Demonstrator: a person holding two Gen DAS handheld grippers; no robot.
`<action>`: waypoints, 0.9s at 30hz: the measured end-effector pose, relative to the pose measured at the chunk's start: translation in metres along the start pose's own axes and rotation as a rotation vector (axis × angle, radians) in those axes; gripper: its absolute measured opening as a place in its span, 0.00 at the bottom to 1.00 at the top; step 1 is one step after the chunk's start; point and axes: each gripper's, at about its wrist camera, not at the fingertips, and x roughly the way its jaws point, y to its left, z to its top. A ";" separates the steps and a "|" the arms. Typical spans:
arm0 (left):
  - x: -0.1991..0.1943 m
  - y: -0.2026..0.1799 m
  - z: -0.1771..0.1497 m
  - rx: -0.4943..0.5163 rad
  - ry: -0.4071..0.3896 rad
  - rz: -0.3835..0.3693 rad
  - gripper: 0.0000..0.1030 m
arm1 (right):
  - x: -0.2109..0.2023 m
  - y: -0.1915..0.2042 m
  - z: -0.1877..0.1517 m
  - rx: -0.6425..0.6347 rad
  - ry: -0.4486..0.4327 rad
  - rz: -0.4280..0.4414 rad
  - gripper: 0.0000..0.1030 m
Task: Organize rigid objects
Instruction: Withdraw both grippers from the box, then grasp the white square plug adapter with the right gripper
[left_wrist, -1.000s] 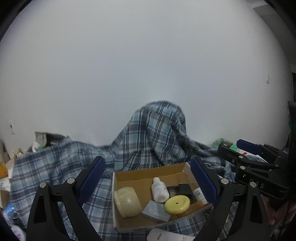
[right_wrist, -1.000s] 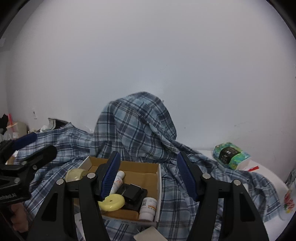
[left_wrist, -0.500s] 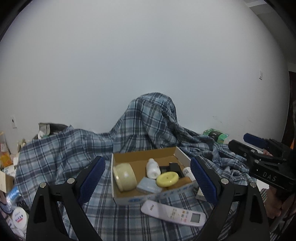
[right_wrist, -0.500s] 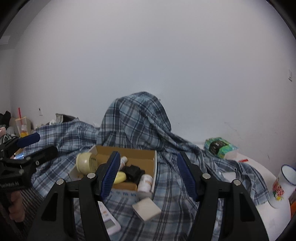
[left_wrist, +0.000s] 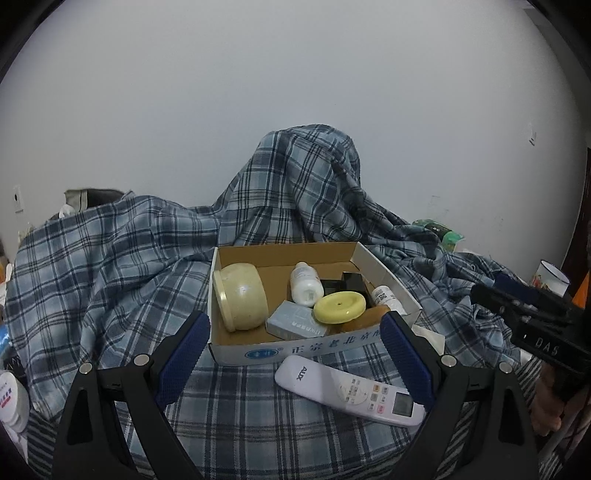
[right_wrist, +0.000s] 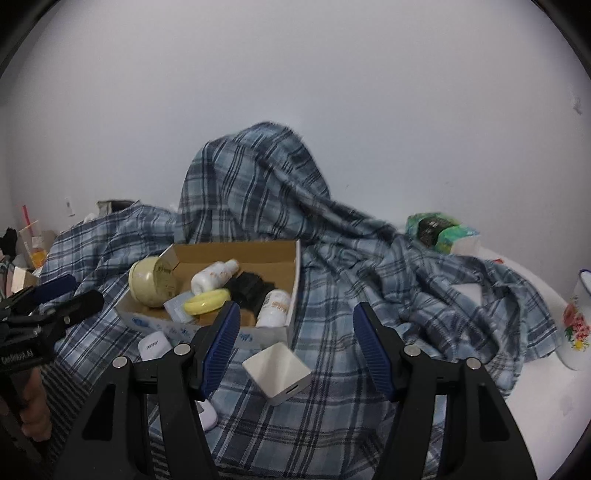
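A cardboard box (left_wrist: 364, 258) sits on a blue plaid cloth (left_wrist: 110, 266). It holds a cream jar (left_wrist: 242, 299), a white bottle (left_wrist: 304, 286), a yellow disc (left_wrist: 340, 307), a grey packet (left_wrist: 295, 325), a black block (left_wrist: 351, 282) and a small white bottle (left_wrist: 384, 297). A white remote (left_wrist: 351, 391) lies in front of the box. A white cube (right_wrist: 277, 373) lies on the cloth right of the box (right_wrist: 293, 273). My left gripper (left_wrist: 291, 360) is open and empty above the remote. My right gripper (right_wrist: 291, 349) is open and empty just above the cube.
A green tissue pack (right_wrist: 439, 230) and a flowered enamel mug (right_wrist: 576, 321) stand at the right on a white surface. White jars (left_wrist: 11, 398) sit at the far left. A drink cup with a straw (right_wrist: 31, 243) stands at the left. A white wall is behind.
Both grippers have pulled back from the box. The remote and the white cube have come into view in front of it. Both stay open.
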 end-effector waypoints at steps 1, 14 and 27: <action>-0.001 0.001 0.000 -0.004 -0.005 0.002 0.92 | 0.003 0.001 -0.001 -0.002 0.016 0.005 0.61; -0.007 -0.005 -0.001 0.025 -0.039 0.017 0.92 | 0.006 0.008 -0.004 -0.035 0.032 0.003 0.61; -0.006 0.004 -0.002 0.002 -0.034 0.072 0.92 | 0.048 0.040 -0.022 -0.185 0.384 0.079 0.32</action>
